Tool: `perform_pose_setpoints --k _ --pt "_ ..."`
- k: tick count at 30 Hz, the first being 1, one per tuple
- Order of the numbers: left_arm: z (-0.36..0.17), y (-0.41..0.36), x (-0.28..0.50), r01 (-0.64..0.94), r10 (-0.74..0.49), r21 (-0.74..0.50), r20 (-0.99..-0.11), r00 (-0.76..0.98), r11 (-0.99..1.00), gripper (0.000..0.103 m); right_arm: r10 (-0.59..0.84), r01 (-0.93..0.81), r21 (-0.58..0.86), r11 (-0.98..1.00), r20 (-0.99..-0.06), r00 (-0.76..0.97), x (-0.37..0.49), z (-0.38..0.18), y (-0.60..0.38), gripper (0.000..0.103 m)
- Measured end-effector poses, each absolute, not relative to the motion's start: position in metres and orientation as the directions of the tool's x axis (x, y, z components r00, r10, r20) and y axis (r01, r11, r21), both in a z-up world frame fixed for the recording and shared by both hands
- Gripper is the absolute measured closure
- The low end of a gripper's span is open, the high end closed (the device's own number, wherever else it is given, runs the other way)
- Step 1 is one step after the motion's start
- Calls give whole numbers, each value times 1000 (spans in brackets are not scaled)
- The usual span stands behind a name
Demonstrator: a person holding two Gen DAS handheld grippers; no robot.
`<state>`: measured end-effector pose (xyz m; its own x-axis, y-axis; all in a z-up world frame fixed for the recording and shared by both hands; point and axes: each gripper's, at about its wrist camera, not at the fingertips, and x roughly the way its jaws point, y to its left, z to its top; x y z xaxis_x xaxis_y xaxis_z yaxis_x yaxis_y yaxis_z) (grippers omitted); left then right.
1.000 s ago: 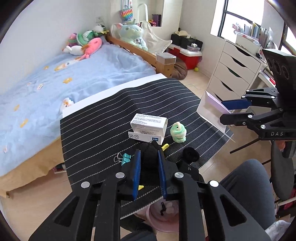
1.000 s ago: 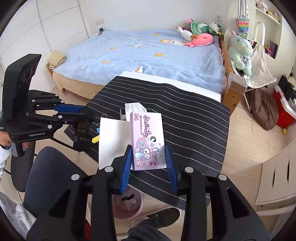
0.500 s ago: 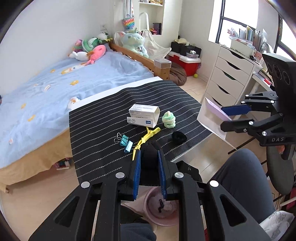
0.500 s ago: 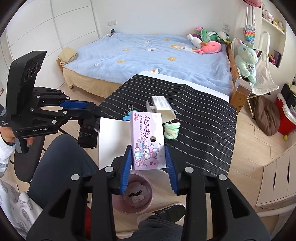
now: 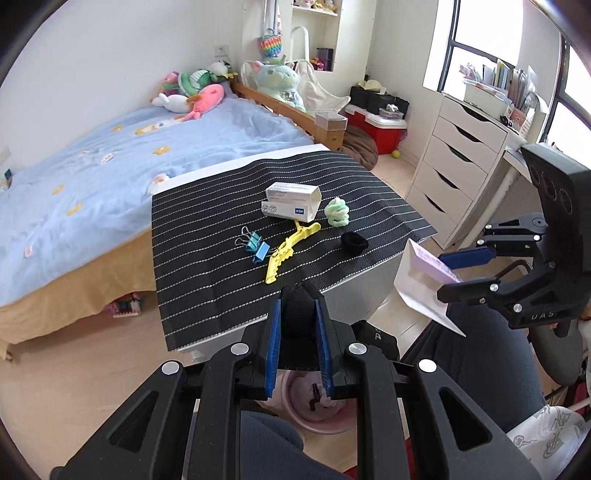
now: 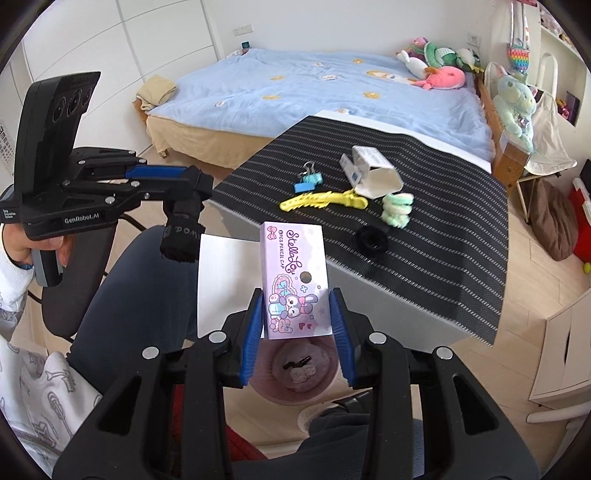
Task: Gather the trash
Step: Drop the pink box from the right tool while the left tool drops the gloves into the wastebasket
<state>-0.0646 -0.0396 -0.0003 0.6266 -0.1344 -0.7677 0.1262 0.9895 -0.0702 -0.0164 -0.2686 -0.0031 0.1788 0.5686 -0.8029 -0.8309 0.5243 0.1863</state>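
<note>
Packaging (image 6: 293, 284) is lilac, cartoon-printed, flat white backing

Daylight is streaming through the window (image 5: 491, 44) at two o'clock; a blue-covered bed (image 5: 110, 162) is filling nine o'clock, beside white drawers (image 5: 458, 162).

1. I am sitting in a home bedroom, looking at a bed (image 5: 110, 162) under a blue blanket.
2. Plush toys (image 5: 192, 92) are lying at its head.
3. White drawers (image 5: 458, 162) are standing under the window (image 5: 491, 33).
</note>
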Motion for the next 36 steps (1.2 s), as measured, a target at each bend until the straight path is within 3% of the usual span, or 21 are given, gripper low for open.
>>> perform_pose_setpoints --k 7,9,10,11,23,36 --pt "-2 -33 -71 105 -128 -80 -770 625 991 85 581 -840 214 499 -802 141 -23 -10 -264 62" --pt "-2 -32 -71 103 -128 -81 -770 625 991 85 584 -836 222 501 -800 138 -22 -10 -265 45" --pt "-3 -32 -71 103 -130 -83 -769 625 991 85 586 -831 223 509 -798 144 -21 -11 -266 26" --pt "-3 -33 -70 104 -131 -84 -770 625 991 85 590 -828 227 512 -794 148 -20 -10 -266 18" --pt "-6 -42 -72 141 -166 -99 -774 612 985 85 599 -781 247 574 -777 194 -12 -2 -279 5" --pt "-8 -66 -75 208 -206 -99 -779 592 973 85 598 -746 233 624 -756 264 -6 12 -300 4"
